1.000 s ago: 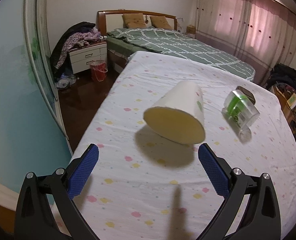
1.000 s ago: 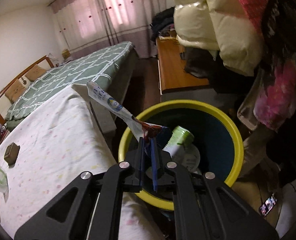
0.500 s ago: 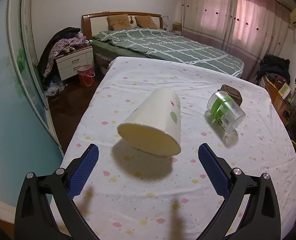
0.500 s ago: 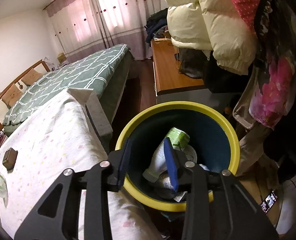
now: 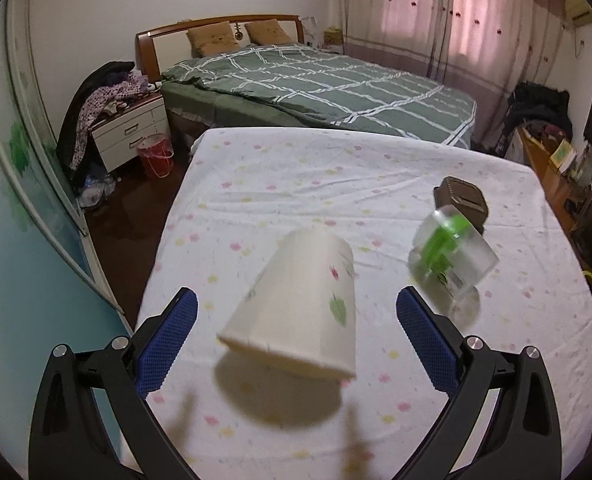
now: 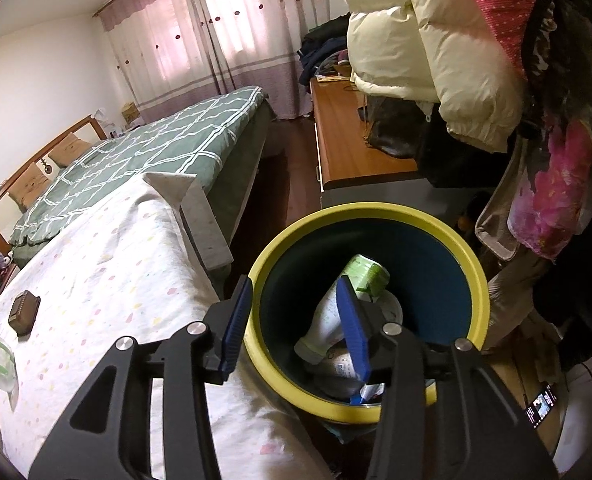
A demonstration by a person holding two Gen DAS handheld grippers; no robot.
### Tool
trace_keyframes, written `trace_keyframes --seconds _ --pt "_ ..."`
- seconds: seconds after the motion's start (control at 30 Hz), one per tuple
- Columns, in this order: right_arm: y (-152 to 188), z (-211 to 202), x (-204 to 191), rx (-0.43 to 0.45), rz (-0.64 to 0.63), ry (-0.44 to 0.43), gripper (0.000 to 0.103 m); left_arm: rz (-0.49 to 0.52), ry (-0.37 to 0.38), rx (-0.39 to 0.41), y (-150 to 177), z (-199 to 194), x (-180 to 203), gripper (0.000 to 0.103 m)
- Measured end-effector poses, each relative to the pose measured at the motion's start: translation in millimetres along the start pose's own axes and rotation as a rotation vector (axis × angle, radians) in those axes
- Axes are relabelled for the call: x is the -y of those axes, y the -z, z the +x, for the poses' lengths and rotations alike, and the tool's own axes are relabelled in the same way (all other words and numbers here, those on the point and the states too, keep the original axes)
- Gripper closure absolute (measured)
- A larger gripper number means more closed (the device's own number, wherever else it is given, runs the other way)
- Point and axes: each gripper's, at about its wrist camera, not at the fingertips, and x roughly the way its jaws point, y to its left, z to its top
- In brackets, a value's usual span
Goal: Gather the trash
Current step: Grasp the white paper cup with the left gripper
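Note:
A white paper cup (image 5: pixel 296 304) lies on its side on the flowered sheet (image 5: pixel 296 184), its mouth toward me. My left gripper (image 5: pixel 296 308) is open, its blue pads (image 5: pixel 168 340) standing wide on either side of the cup without touching it. Right of the cup lie a clear plastic container with a green label (image 5: pixel 452 256) and a small brown box (image 5: pixel 462 200). My right gripper (image 6: pixel 294 286) hangs over the near rim of the yellow-rimmed blue bin (image 6: pixel 368 212); its jaws are opening with nothing between them. A white bottle with a green cap (image 6: pixel 356 280) and a tube wrapper (image 6: pixel 370 392) lie in the bin.
A green quilted bed (image 5: pixel 336 88) stands beyond the sheet, with a nightstand (image 5: pixel 130 136) and a red bucket (image 5: pixel 156 156) on the floor at left. Past the bin are a wooden cabinet (image 6: pixel 348 136) and hanging coats (image 6: pixel 436 40). A phone (image 6: pixel 542 404) lies at lower right.
My right gripper opened and let go of the tube wrapper, which dropped into the bin. My left gripper shifted and rolled; the cup now sits lower in its view, between the fingertips.

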Motion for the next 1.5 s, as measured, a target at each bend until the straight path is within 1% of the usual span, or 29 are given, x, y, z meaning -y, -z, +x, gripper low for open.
trace_keyframes --seconds 0.03,0.2,0.33,0.53,0.6,0.67,0.7,0.77,0.83,0.87,0.97,1.1,1.17,1.2,1.23,1.37,1.4,1.5 --pt "0 0 0 0.0 0.001 -0.001 0.061 0.007 -0.002 -0.011 -3 3 1 0.005" --pt "0 3 0 -0.012 0.003 -0.009 0.061 0.03 0.017 -0.121 -23 24 0 0.005" --pt "0 4 -1 -0.018 0.005 -0.018 0.061 0.102 -0.01 -0.198 -28 39 9 0.005" --pt "0 5 0 -0.024 0.009 -0.029 0.061 0.205 -0.049 -0.26 -24 54 28 0.007" --pt "0 5 0 -0.026 0.01 -0.033 0.061 0.223 -0.053 -0.279 -23 58 31 0.011" --pt "0 5 0 -0.025 0.011 -0.037 0.061 0.219 -0.046 -0.306 -24 64 30 0.019" --pt "0 5 0 -0.025 0.012 -0.039 0.061 0.215 -0.045 -0.318 -24 67 29 0.02" --pt "0 5 0 -0.026 0.012 -0.042 0.061 0.208 -0.034 -0.341 -25 71 26 0.029" --pt "0 6 0 -0.027 0.012 -0.045 0.061 0.202 -0.025 -0.357 -26 74 23 0.033" --pt "0 6 0 -0.028 0.012 -0.047 0.061 0.201 -0.018 -0.36 -26 74 22 0.034" --pt "0 6 1 -0.028 0.015 -0.053 0.061 0.204 -0.001 -0.342 -27 68 22 0.037" --pt "0 5 0 -0.022 0.012 -0.054 0.061 0.202 0.021 -0.296 -31 50 24 0.039" --pt "0 4 0 -0.017 0.011 -0.053 0.057 0.204 0.039 -0.266 -33 35 28 0.039" --pt "0 4 -1 -0.014 0.009 -0.051 0.053 0.208 0.05 -0.246 -34 26 31 0.039" --pt "1 2 -2 -0.009 0.004 -0.047 0.052 0.21 0.062 -0.229 -35 18 34 0.039" --pt "3 -3 -11 0.008 -0.033 -0.047 0.052 0.247 0.122 -0.151 -41 -20 61 0.039" --pt "4 -4 -13 0.011 -0.04 -0.051 0.051 0.257 0.134 -0.141 -42 -26 68 0.039" --pt "5 -8 -16 0.029 -0.053 -0.062 0.049 0.3 0.201 -0.11 -45 -47 100 0.039"
